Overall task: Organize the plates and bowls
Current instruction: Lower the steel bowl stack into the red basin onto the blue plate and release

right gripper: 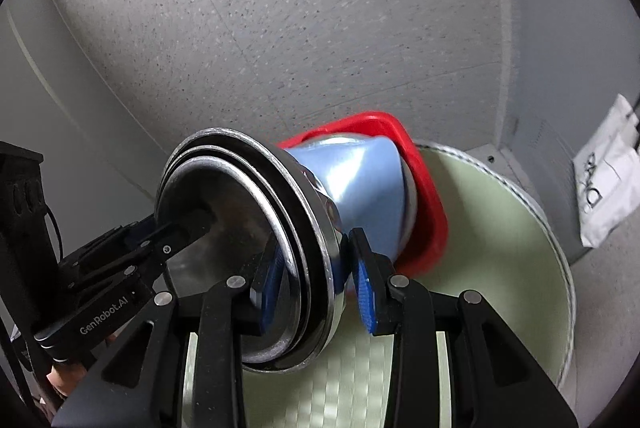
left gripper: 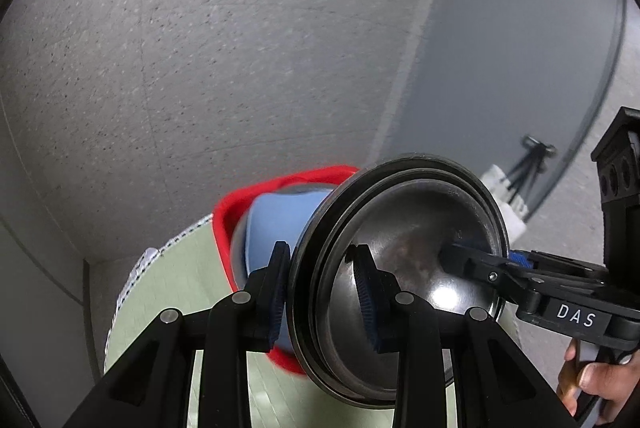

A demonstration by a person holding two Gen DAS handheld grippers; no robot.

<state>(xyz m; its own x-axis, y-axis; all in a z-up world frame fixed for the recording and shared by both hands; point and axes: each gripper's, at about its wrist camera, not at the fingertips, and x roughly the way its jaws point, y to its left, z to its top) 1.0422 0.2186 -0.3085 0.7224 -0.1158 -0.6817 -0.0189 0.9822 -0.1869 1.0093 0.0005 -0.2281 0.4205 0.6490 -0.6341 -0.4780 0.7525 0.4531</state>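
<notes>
Nearest of all, the left claw (left gripper: 322,284) was closed most of the way over the rim of the nested steel bowls (left gripper: 404,268), one finger inside the innermost bowl and one outside. The right claw (right gripper: 316,272) pinched the opposite side of that same rim in the same manner. The stack was tipped on its side, mouth toward the left claw's camera, held up clear of the pale green desk (right gripper: 500,228) below it. Beyond the bowls, pressed against their undersides, sat a light blue bowl (right gripper: 360,179), and behind that a red plate (right gripper: 420,179); whether these were nested tight or merely leaning could not be told. Judging from this, the stack was being carried. To do it well, both grips should stay level and move together, righting the pile slowly so the blue and red pieces do not slide off.
</notes>
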